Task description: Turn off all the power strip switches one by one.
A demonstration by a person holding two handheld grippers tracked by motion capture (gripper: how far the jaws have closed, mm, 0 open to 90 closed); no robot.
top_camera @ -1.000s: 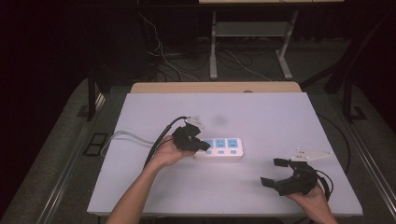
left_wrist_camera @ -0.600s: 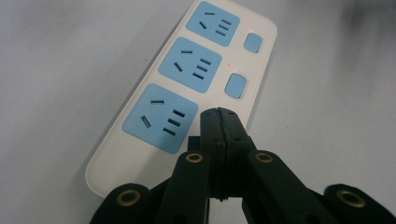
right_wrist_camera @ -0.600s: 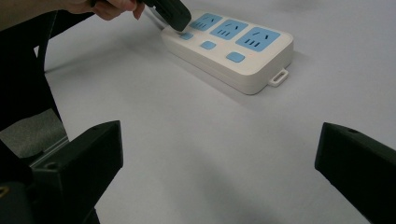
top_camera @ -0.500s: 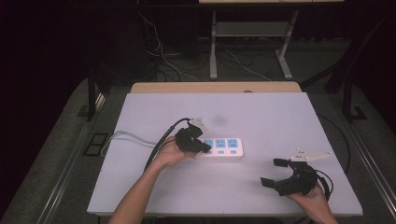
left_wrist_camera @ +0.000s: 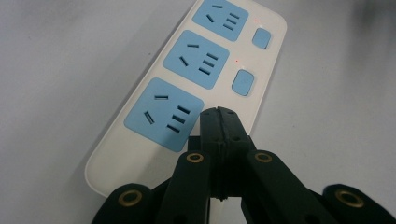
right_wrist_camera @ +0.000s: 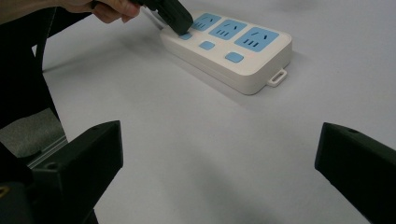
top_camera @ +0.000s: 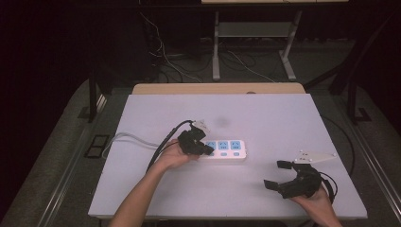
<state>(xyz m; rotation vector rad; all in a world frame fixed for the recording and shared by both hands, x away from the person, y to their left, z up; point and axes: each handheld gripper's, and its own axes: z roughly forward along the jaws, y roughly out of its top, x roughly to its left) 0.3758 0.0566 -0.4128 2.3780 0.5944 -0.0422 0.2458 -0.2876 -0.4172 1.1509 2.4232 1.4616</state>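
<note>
White tabletop (top_camera: pixel 265 118) carries the power strip (top_camera: pixel 226 150) near its middle; your left gripper (left_wrist_camera: pixel 218 122), jaws pressed together, touches the strip's blue switch end, while your right gripper (top_camera: pixel 284 174) waits open, well apart from the strip

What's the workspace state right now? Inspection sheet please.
Surface: pale grey table top, bare apart from the job's thing.
Job's things: white plastic power strip with three blue sockets, lying flat; two tiny red lights lit beside its switches.
Clutter: nothing seen.
Grippers: left claw shut, tip on the strip's nearest blue switch; right claw open, apart from the strip.
Cables: white cord runs off the table's left edge.
Surroundings: dark floor, loose wires behind.
</note>
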